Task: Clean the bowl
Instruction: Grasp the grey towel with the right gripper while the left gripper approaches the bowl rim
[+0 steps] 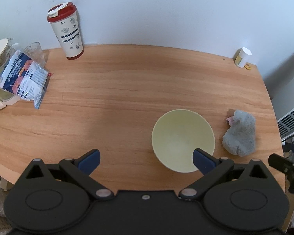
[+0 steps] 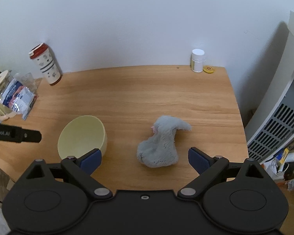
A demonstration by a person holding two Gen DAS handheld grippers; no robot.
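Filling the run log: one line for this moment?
left gripper: open, empty | right gripper: open, above cloth | bowl: upright, untouched

The bowl (image 1: 183, 141) is pale yellow-green, plain inside. The cloth (image 2: 160, 143) is fluffy grey with a small pink tag. The tabletop (image 1: 127, 90) is warm orange-brown woodgrain. The far-left tumbler (image 1: 65, 31) is cream with dark floral prints, stripes and red lid. Both grippers are black with blue pads (image 2: 91, 159).

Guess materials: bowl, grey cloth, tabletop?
Bowl: likely plastic or melamine, matte pale yellow, thin even rim, no glaze shine. Grey cloth: fluffy microfibre or plush, visible pile. Tabletop: wood-grain finish, probably laminate or veneer; cannot tell which.
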